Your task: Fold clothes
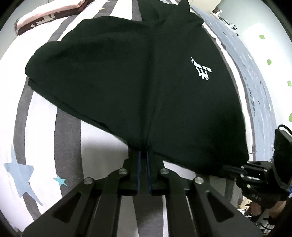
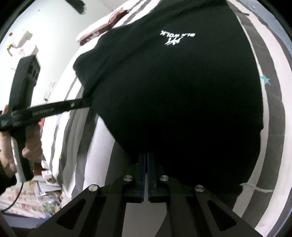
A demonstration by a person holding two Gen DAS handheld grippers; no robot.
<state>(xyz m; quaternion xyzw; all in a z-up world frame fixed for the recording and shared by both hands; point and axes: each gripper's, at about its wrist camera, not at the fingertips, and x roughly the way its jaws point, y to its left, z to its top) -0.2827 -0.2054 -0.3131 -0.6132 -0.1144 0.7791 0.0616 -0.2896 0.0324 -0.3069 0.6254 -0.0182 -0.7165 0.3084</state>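
You are working over a bed [image 1: 69, 138] covered in grey and white stripes with blue stars, white wall beyond, folded pink clothes [image 1: 45, 14] lying at the far end. The black garment [image 1: 146, 82] is stretching lengthwise away from you along the stripes, its white logo [image 1: 201, 70] upside down. Your left gripper [image 1: 143, 155] and right gripper [image 2: 146, 156] are each pinching its near hem with fingers nearly closed.

Bed [image 1: 45, 113] wearing a white sheet with grey stripes and blue stars. Black garment [image 1: 127, 87] with white logo is lying across its middle. Folded pink and dark-patterned clothes [image 1: 47, 16] are sitting on the far left of the bed.
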